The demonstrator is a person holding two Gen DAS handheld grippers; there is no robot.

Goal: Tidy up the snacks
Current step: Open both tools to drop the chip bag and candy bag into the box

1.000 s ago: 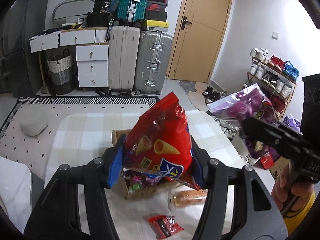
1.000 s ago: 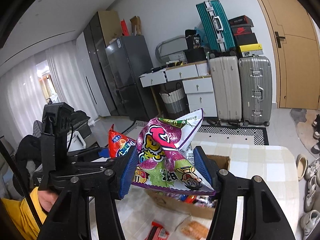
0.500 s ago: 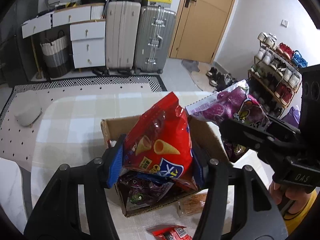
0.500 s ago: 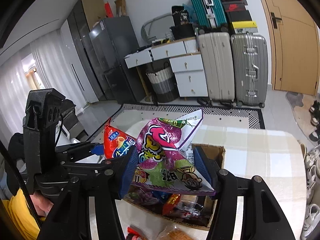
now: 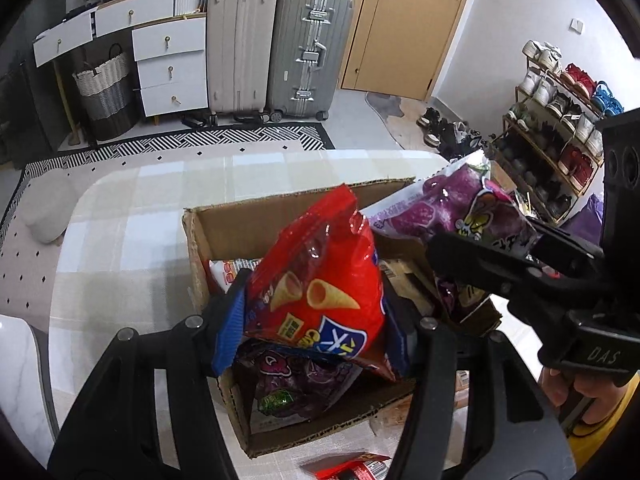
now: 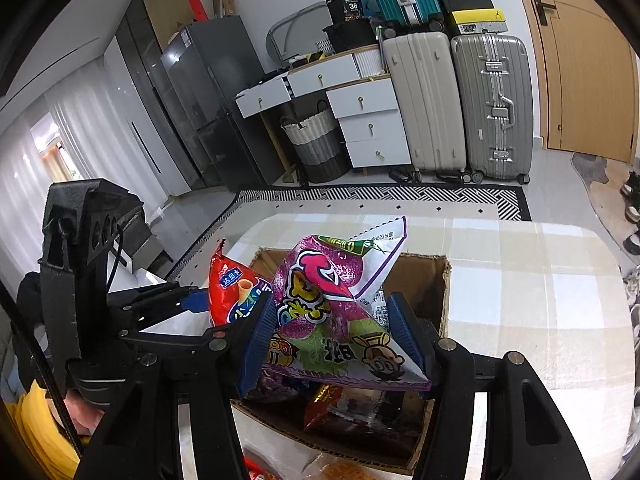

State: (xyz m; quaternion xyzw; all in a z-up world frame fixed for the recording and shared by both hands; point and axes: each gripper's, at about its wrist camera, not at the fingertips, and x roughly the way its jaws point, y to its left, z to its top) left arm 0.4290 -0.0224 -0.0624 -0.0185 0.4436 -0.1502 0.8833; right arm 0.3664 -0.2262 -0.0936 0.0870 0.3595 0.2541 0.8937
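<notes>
The left gripper (image 5: 314, 320) is pointing steeply downward, its blue pads (image 5: 228, 334) pressing on a red bag (image 5: 320, 292). The right gripper (image 6: 334, 336) is tilting down less sharply just beside it, its jaws clamping a purple bag (image 6: 332, 320). A hand (image 5: 560, 390) is gripping the right handle.

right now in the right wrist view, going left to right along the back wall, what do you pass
dark fridge → white drawer unit with woven basket in front of it → beige suitcase → silver suitcase → wooden door
</notes>
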